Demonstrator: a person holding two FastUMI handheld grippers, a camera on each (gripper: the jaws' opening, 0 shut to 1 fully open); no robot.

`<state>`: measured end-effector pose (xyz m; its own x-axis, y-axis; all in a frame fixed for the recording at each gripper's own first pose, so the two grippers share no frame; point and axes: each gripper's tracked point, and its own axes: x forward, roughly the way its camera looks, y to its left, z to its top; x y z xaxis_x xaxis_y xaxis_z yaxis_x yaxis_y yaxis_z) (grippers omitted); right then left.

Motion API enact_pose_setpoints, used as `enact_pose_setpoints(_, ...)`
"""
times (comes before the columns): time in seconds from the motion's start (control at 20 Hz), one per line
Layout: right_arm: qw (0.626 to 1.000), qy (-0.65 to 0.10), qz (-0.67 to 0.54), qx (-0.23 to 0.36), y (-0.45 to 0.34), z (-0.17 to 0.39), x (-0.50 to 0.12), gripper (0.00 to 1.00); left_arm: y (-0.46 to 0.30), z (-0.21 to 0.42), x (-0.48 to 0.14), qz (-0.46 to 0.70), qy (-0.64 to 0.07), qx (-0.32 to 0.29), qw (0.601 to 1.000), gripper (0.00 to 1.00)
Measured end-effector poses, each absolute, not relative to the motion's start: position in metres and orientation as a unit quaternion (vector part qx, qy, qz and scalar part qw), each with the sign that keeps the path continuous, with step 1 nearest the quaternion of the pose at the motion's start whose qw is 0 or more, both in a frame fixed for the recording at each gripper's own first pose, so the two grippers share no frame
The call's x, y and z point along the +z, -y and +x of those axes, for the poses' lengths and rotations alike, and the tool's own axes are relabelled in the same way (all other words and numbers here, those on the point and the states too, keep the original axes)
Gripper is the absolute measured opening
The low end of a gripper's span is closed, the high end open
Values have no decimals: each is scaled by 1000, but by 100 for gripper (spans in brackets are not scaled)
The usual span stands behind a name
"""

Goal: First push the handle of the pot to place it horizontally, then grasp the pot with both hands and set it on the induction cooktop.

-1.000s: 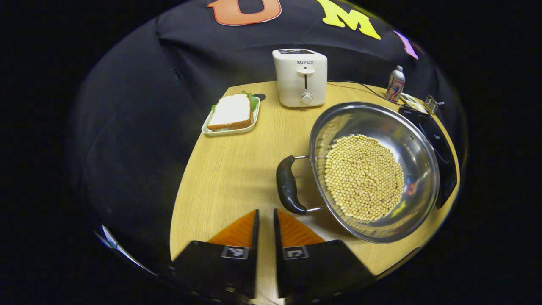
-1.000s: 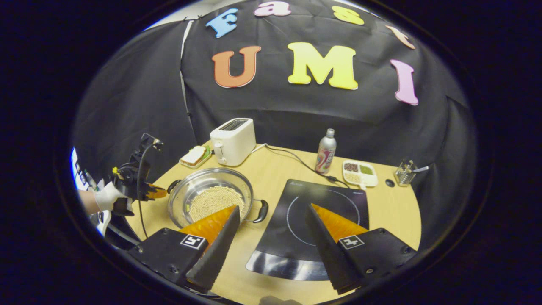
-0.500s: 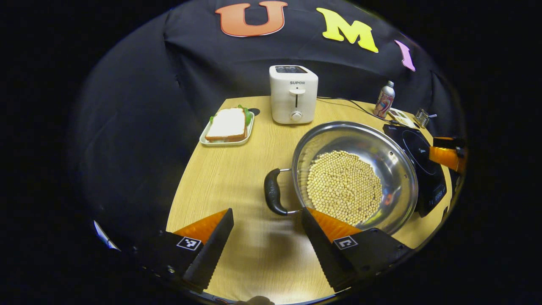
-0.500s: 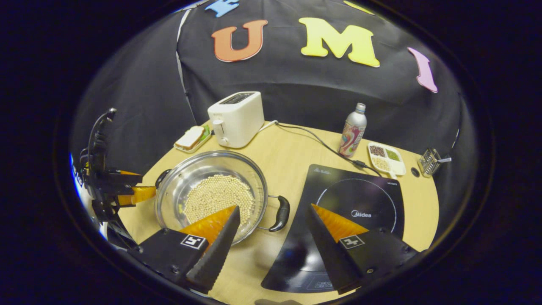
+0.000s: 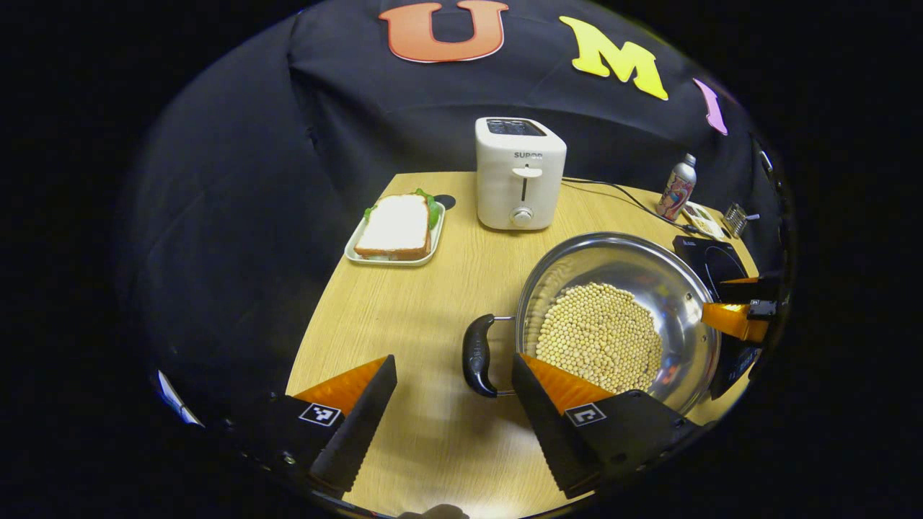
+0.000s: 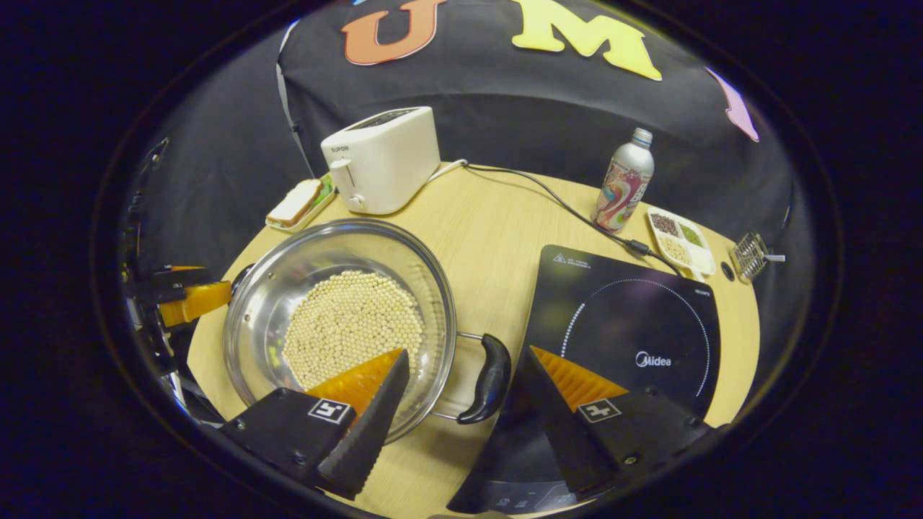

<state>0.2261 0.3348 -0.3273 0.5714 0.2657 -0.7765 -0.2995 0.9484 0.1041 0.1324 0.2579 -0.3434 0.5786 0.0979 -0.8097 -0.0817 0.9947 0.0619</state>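
both grippers closer to pot (image 6: 339,317) | left gripper (image 5: 451,404) wide open, empty, left handle (image 5: 478,355) just ahead between fingers | right gripper (image 6: 465,400) wide open, empty, right handle (image 6: 490,378) between fingertips | pot beside cooktop (image 6: 627,339)

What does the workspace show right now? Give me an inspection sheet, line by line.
Surface: round wooden table, no spills seen.
Job's things: pot of beans on the table beside the induction cooktop, not on it.
Clutter: toaster, sandwich plate, bottle, divided dish, small wire rack.
Grippers: left hand-held gripper open before the pot's left handle; right hand-held gripper open, astride the right handle.
Cables: black cord to the cooktop.
Surroundings: black cloth wall.
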Motion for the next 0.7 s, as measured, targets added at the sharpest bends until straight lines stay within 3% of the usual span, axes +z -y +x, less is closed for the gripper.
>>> enact_pose_setpoints(0.45,876,-454,-11,162,-340,229,-339,99,-234,155,-345,-14,-475,14,880,97)
enact_pose_setpoints(0.7,872,-461,-12,164,-347,231,-339,94,-232,165,-366,-9,-489,9,872,98)
